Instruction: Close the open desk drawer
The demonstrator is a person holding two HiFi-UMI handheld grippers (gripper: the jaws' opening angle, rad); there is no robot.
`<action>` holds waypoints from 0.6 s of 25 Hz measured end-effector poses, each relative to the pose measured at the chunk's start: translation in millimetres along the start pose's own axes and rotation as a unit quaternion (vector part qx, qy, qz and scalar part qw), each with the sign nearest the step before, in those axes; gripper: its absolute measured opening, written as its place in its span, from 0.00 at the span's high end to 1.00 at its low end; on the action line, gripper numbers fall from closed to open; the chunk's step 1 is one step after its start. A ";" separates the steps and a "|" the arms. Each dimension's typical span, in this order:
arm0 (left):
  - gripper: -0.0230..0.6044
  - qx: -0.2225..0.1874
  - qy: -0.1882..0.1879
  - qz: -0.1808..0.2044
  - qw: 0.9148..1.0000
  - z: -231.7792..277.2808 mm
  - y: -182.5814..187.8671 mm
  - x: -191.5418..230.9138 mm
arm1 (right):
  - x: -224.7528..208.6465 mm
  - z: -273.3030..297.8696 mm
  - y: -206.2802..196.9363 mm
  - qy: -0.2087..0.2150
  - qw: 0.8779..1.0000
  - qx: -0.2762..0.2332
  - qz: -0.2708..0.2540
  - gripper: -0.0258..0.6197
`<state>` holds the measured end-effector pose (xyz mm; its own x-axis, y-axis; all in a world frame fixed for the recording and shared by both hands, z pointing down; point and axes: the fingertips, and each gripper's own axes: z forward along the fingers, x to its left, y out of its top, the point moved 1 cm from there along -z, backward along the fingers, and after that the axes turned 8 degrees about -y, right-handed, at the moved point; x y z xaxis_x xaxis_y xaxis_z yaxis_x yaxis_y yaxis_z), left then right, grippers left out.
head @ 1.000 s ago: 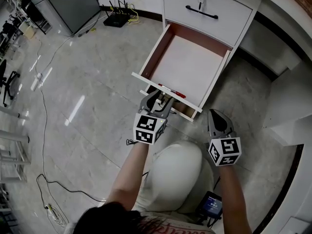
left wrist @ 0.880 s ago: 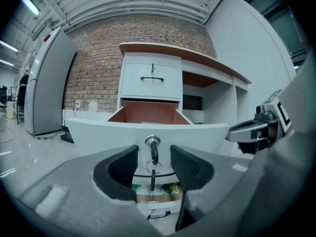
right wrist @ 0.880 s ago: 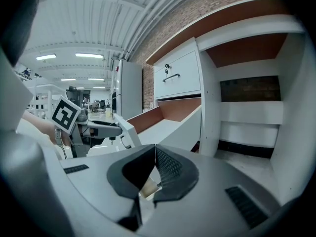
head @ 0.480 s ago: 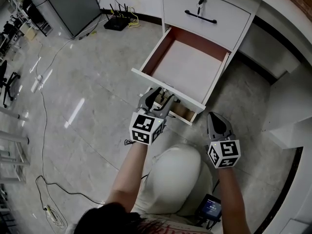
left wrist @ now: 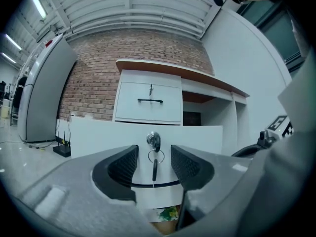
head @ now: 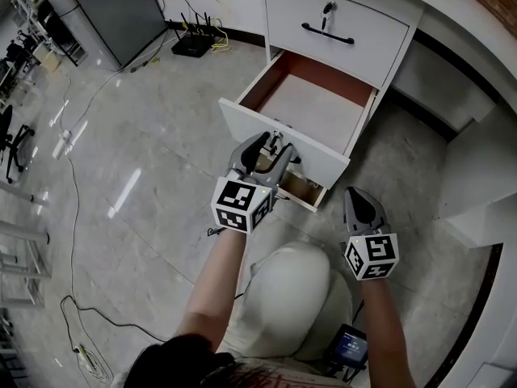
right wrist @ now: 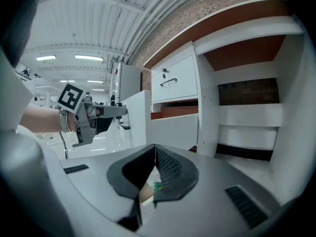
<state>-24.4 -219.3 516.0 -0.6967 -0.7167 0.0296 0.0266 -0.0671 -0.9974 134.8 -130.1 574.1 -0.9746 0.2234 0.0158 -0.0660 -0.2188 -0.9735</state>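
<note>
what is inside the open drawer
Only a bare pale floor and reddish walls show in the open drawer; its front panel hides the near strip.

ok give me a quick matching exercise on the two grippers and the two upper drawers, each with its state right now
Things:
1. left gripper
2. right gripper
3. top drawer
4. second drawer

States:
A. pulled out, with a key hanging from its lock
B. jaws together, nothing held
C. pushed shut
D. jaws apart, facing a drawer front

Pairs: 1-D, 2-B, 3-C, 4-A
</note>
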 end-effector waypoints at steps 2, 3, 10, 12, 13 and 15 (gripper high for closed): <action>0.64 0.009 -0.001 -0.004 1.000 5.9 -0.1 0.9 | -1.2 -0.7 1.8 -0.001 1.000 -0.004 -0.001 0.94; 0.64 0.013 -0.002 -0.005 1.000 8.1 -0.2 1.2 | -1.3 -1.0 2.2 -0.001 1.000 -0.006 -0.002 0.94; 0.64 0.023 0.000 -0.009 1.000 24.2 3.4 1.8 | -3.2 1.0 4.4 0.002 1.000 -0.007 -0.004 0.94; 0.64 0.024 0.000 -0.009 1.000 29.0 3.5 3.7 | -3.7 2.7 3.5 0.003 1.000 -0.007 -0.005 0.94; 0.64 0.025 0.000 -0.008 1.000 31.8 3.8 4.8 | -4.4 4.0 3.2 0.004 1.000 -0.006 -0.005 0.94; 0.64 0.026 0.001 -0.008 1.000 38.5 4.9 6.4 | -7.4 6.7 3.0 0.003 1.000 -0.006 -0.005 0.94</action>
<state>-1.1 -250.9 513.9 -0.6984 -0.7143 0.0449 0.0530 -0.1142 -0.9920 140.3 -138.8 572.6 -0.9726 0.2311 0.0246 -0.0735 -0.2056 -0.9759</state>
